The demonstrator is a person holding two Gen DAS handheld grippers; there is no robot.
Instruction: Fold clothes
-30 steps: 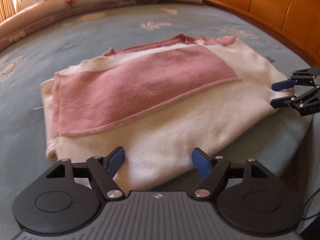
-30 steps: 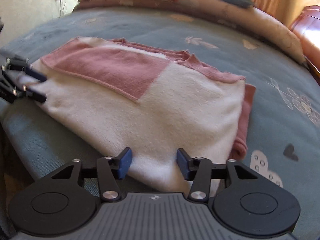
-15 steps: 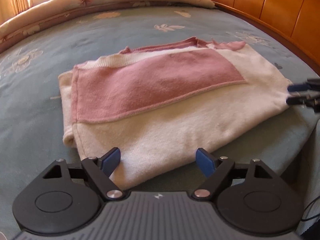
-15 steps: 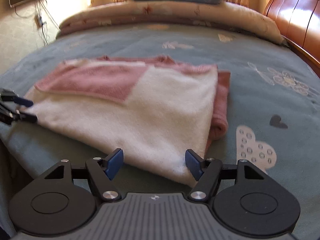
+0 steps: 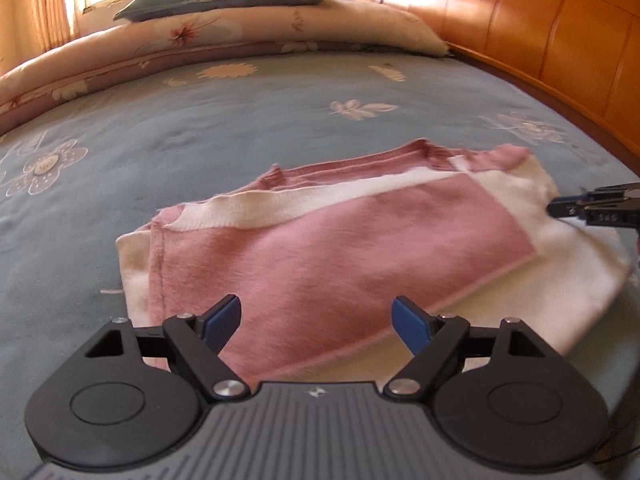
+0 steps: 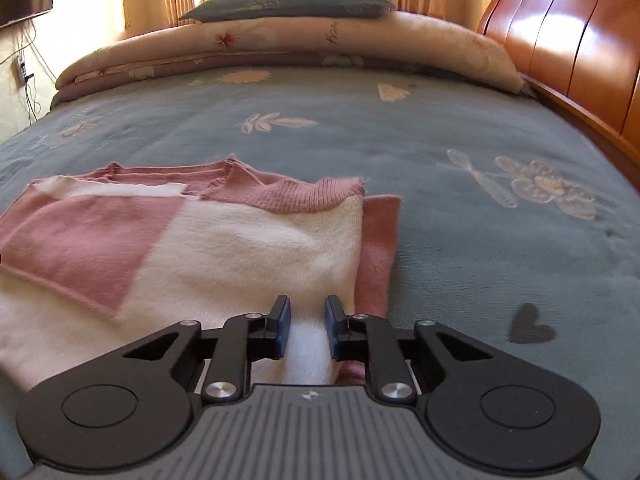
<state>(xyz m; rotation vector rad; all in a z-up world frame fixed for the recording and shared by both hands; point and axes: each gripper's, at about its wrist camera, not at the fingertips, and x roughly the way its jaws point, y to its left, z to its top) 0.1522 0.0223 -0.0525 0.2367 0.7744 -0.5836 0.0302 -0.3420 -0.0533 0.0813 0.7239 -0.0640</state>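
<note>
A folded pink and cream sweater lies on the blue-grey floral bedspread, close to the near edge. My left gripper hangs open over the near end of the pink panel, with its blue pads clear of the cloth. My right gripper is closing, and a fold of the cream fabric fills the narrow gap between its pads. The left wrist view shows that same right gripper pinched on the sweater's cream right edge. A pink layer sticks out from under the cream one on the right.
A rolled floral quilt with a dark pillow on it lies across the far end of the bed. The wooden headboard runs along the right side. Bare bedspread stretches beyond and right of the sweater.
Both grippers moved in over the sweater. The right jaws narrowed from wide apart to a pinch on the cream fabric. The left gripper now sits over the pink panel, still open.
</note>
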